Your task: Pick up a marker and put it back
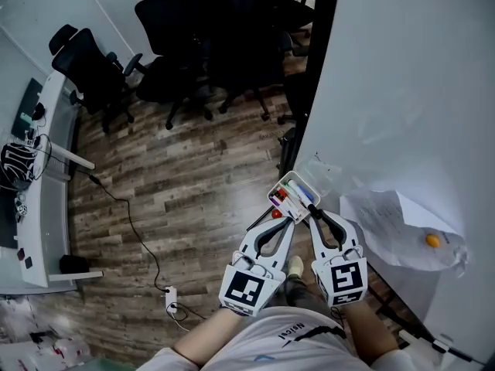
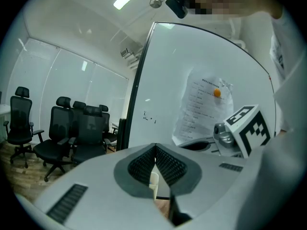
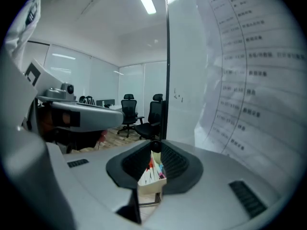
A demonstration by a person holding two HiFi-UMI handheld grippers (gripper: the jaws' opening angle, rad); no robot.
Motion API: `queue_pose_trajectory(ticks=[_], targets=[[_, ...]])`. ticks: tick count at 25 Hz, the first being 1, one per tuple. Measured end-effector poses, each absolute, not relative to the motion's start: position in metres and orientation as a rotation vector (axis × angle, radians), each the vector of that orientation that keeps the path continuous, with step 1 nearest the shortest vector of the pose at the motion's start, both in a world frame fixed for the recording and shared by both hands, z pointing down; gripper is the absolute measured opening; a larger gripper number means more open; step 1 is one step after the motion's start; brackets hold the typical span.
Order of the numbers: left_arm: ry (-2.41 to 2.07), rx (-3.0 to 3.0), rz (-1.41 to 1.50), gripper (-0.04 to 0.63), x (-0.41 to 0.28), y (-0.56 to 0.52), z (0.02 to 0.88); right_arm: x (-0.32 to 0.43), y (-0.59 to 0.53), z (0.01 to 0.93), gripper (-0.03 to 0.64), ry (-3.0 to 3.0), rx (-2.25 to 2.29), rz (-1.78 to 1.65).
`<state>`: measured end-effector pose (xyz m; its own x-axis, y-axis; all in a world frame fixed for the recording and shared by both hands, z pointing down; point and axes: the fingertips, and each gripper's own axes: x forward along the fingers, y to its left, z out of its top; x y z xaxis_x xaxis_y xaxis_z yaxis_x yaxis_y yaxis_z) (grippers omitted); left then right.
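Far left: long white counter [image 1: 48,184] with dark clutter and cables on it. Beside it, brown wood-plank floor [image 1: 178,184], with black wheeled office chairs [image 1: 193,45] bunched at the top.

Low centre: grey-white left claw [image 1: 287,221] with black ribbed pads, pointing up at the small white plastic marker tray [image 1: 288,182], tips just beside its near edge. Left gripper view: left claw [image 2: 156,150] pressed together tip to tip, pinching nothing.

Marker tray fixed on the lower part of the big white whiteboard [image 1: 402,91]. Holds several coloured markers [image 1: 290,195], red, green and blue among them.

Just right of the left claw: right claw [image 1: 317,213], clamped on 1 black marker [image 1: 312,206] at the very tips. Right gripper view: right claw [image 3: 155,151] with the round end of the black marker [image 3: 155,146] squeezed between the pads, marker tray [image 3: 152,183] and coloured markers [image 3: 152,169] straight behind. Black marker at the tray's near right corner; cannot tell whether its far end sits inside. 2 claws side by side, close together.

Further right on the whiteboard: white printed paper sheet [image 1: 387,222] pinned by 1 small round orange magnet [image 1: 432,240].
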<state>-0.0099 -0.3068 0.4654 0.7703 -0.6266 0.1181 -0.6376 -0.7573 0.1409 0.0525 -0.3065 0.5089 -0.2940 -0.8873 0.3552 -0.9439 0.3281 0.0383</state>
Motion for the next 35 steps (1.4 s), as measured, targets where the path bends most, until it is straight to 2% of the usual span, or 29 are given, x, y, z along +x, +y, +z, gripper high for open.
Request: queue_pose_trajectory(ticks=[23,35], targets=[[-1.129,2.883,-0.069,0.012,-0.033,-0.308,0.364,0.031,-0.290,0.358,0.072,-2.563,1.619,0.049],[-1.124,2.852,-0.071,0.011,-0.037,-0.309,0.356,0.028,-0.290,0.343,0.072,-2.601,1.603,0.009]])
